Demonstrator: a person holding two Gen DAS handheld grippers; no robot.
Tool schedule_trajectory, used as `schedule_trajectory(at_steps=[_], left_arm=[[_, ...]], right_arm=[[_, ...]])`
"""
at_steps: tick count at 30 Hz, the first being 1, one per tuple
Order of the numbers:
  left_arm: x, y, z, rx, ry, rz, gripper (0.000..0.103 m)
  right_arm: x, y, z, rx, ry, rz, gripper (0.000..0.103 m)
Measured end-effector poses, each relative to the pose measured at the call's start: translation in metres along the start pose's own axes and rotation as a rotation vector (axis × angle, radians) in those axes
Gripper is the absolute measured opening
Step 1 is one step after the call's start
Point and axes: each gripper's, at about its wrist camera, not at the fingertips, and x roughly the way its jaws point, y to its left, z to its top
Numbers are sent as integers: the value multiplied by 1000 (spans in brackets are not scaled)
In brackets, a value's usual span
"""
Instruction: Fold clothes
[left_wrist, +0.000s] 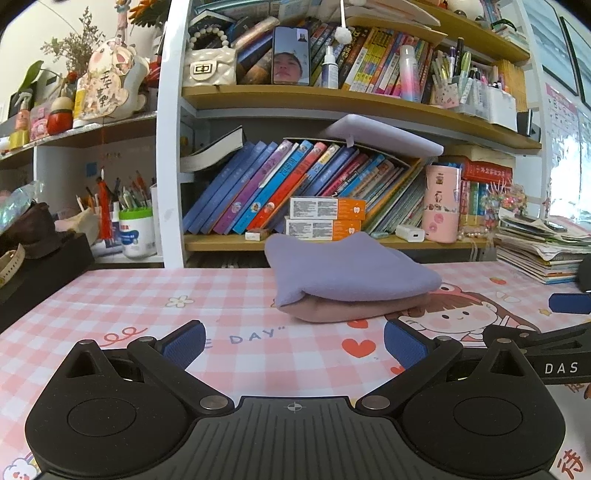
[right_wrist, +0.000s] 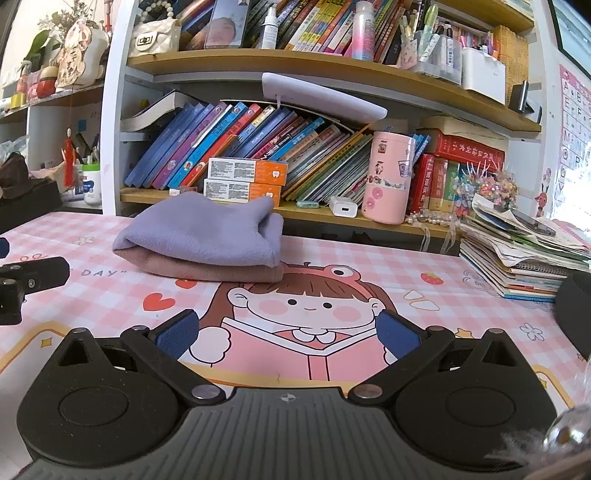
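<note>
Lavender cloth folded atop pink cloth, mid tabletop nr shelf; left tool & right tool wide open, empty; prob. done, else square edges gently.

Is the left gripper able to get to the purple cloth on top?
Probably yes. The left gripper has its jaws open and only bare mat lies between it and the purple cloth.
</note>
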Motion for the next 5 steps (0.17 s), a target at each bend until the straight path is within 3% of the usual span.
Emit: schedule_trajectory(at_steps=[5], left_arm=[[1,-2,0,10,13,11,103]], right_arm=[[-1,-3,0,15,-4,0,103]])
